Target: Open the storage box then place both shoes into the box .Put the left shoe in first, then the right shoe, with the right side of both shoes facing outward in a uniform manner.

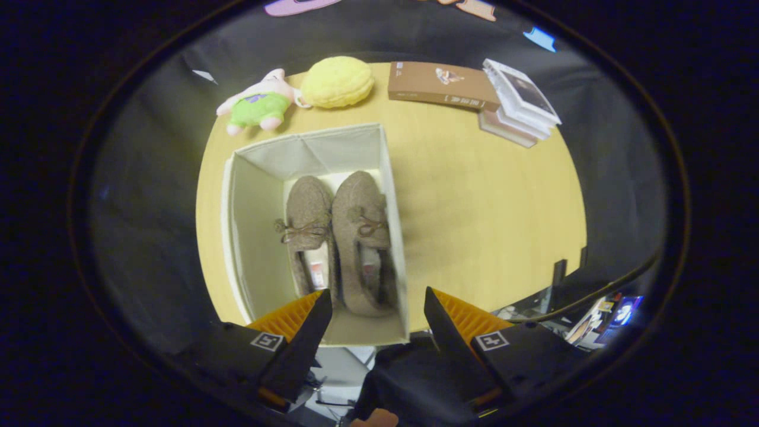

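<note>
An open cream fabric storage box (255, 225) stands on the yellow wooden table (486, 213). Inside it lie two brown fuzzy shoes side by side, toes pointing away from me: one shoe (307, 228) on the left and one shoe (363, 237) on the right against the box's right wall. Each has a small bow on top. My gripper (376, 299) hangs above the box's near end, open, with nothing between its fingers. The heels of the shoes sit just ahead of the fingertips.
Beyond the box lie a pink-and-green plush toy (261, 102) and a yellow plush cushion (337, 82). A brown book (442, 86) and a stack of books (519, 101) rest at the far right. Clutter (593, 317) shows past the table's near right edge.
</note>
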A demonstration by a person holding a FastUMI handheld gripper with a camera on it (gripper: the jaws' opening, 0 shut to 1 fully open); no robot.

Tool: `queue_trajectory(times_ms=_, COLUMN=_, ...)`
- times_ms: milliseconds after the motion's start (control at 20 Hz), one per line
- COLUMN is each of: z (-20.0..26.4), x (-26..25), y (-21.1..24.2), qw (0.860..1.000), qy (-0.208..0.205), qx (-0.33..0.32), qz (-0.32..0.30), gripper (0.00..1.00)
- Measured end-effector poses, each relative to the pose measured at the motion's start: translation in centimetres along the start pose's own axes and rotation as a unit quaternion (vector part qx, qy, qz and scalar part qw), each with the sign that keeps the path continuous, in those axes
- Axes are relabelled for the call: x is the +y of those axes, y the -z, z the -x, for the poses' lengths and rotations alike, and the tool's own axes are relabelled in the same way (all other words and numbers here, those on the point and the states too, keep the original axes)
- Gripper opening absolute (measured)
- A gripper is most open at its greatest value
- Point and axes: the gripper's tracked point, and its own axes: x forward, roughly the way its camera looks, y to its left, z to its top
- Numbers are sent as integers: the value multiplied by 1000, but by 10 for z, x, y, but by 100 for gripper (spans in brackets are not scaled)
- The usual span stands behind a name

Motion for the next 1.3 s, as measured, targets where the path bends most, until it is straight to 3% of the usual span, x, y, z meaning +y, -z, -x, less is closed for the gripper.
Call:
queue_trajectory(times_ms=250, z=22, x=-59, y=1, qw=997, qy=70, qx=-35, qz=10, gripper=100)
queue_trajectory(times_ms=450, z=26, x=-100, y=-20, qw=991, qy=83, qx=-103, qz=-24, gripper=98)
queue_trajectory(times_ms=600, z=24, x=-135, y=-45, qw=977, qy=86, qx=-187, qz=-62, gripper=98)
queue_trajectory(times_ms=850, z=32, x=-178, y=-98, qw=934, qy=50, qx=-341, qz=-94, gripper=98)
queue_trajectory(times_ms=1100, z=49, x=-192, y=-145, qw=871, qy=-8, qx=-486, qz=-71, gripper=98)
queue_trajectory(times_ms=1300, z=74, x=-188, y=-153, qw=823, qy=-46, qx=-565, qz=-32, gripper=98)
